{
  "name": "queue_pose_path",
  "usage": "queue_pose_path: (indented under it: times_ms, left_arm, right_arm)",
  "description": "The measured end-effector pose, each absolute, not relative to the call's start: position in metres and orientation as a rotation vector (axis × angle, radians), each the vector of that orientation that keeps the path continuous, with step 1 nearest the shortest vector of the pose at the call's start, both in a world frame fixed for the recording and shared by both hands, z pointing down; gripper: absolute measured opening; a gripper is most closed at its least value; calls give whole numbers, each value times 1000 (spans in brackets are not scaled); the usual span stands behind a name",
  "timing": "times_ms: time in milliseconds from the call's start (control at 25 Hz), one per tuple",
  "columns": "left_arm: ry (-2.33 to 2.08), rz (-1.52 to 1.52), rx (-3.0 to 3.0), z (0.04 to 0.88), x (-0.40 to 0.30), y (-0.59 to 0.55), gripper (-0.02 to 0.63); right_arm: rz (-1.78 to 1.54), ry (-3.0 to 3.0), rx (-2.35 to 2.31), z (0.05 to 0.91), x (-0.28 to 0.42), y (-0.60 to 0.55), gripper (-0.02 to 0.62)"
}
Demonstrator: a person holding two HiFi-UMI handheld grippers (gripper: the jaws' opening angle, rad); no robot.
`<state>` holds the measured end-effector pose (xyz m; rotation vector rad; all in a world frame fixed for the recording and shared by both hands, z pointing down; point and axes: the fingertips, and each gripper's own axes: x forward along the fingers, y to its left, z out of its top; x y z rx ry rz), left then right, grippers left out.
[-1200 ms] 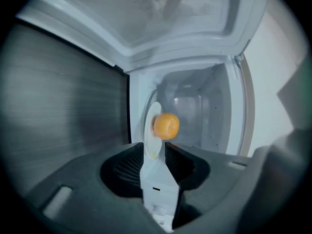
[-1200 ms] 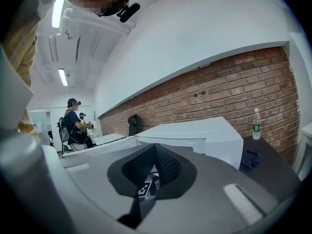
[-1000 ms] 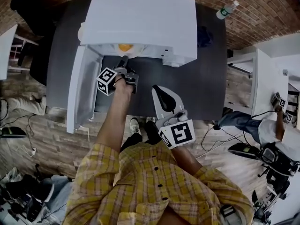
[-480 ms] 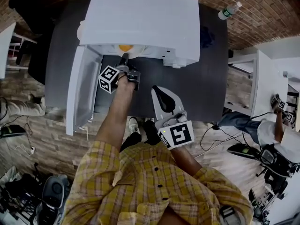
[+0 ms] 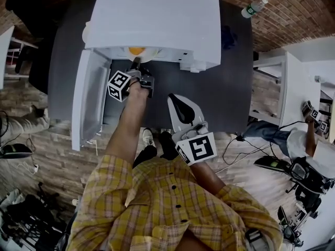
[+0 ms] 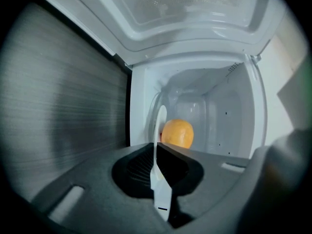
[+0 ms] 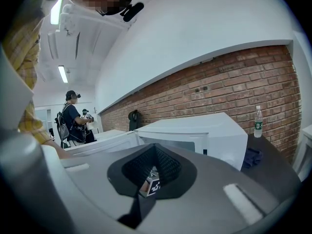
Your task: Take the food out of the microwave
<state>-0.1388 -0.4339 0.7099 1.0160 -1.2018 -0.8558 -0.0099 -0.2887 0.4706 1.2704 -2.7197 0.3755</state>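
The white microwave (image 5: 157,20) stands on the dark table with its door (image 5: 86,103) swung open to the left. Inside, an orange (image 6: 177,133) sits on a white plate (image 6: 160,126), whose rim I see edge-on. My left gripper (image 6: 157,147) reaches into the opening (image 5: 137,63). Its jaws are closing, with the plate's rim pinched between the pads. In the head view the orange (image 5: 137,50) shows just past the gripper's tips. My right gripper (image 5: 175,99) hangs shut and empty near the table's front edge, away from the microwave (image 7: 195,135).
A water bottle (image 5: 253,8) stands at the table's back right by the brick wall, with a dark cloth (image 5: 228,38) beside the microwave. A white table (image 5: 296,95) stands to the right. Another person (image 7: 73,123) stands far off in the room.
The left gripper stays at the microwave's mouth and the right gripper has not moved. The head view has shifted slightly.
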Motion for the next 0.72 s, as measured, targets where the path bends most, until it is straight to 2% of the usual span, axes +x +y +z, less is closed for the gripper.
queue_pose_path:
  times_ms: [720]
  left_arm:
    - [-1183,-876,1049,673,-132,-409,9]
  right_arm:
    - [362,-2733,1290,459,-11,-273,3]
